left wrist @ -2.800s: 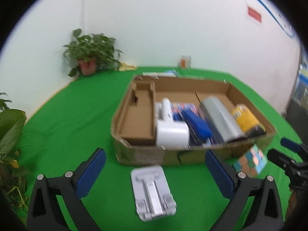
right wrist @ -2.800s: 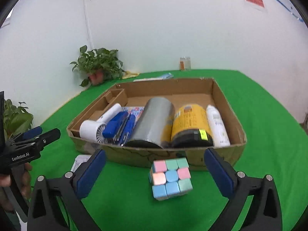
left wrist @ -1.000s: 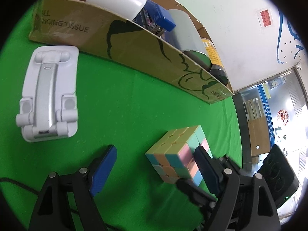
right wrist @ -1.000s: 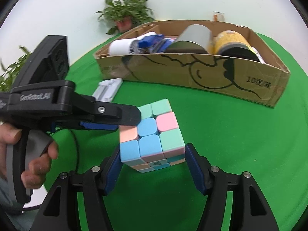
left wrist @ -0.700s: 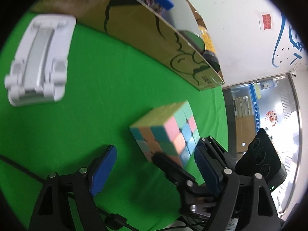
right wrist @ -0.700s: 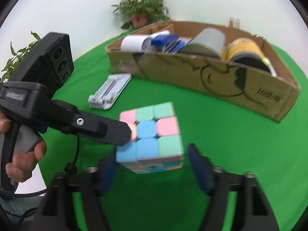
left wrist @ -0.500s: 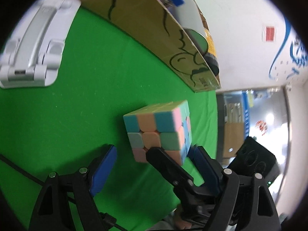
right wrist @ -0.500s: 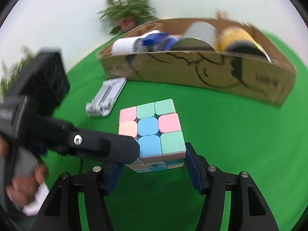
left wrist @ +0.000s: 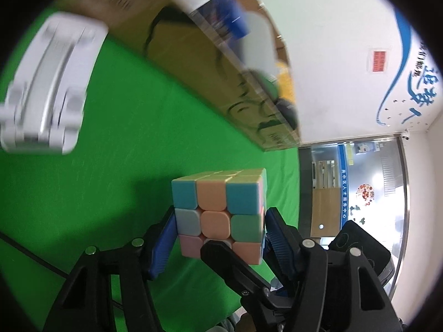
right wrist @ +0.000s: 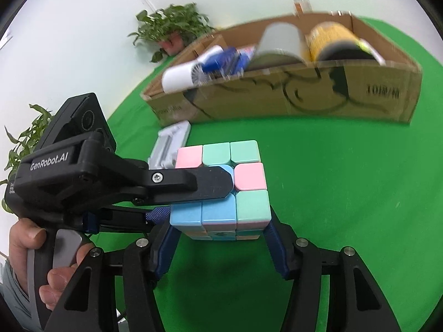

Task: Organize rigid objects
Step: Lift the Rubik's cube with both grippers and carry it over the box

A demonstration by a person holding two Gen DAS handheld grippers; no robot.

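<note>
Cube (right wrist: 221, 188) sits mid-frame, lifted off the green table (right wrist: 346, 193), w/ both grippers on it. Right gripper (right wrist: 220, 238) jaws closing on its sides; left gripper (left wrist: 218, 238) jaws closing across it too. Prob. a handover step; next: one lets go, other carries it to the box (right wrist: 304, 96) at upper right.

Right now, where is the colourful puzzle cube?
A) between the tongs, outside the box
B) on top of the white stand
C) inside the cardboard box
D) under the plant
A: the puzzle cube sits between both tongs, the right tongs at its sides and the left tongs closing across it, above the green cloth and in front of the cardboard box.
</note>
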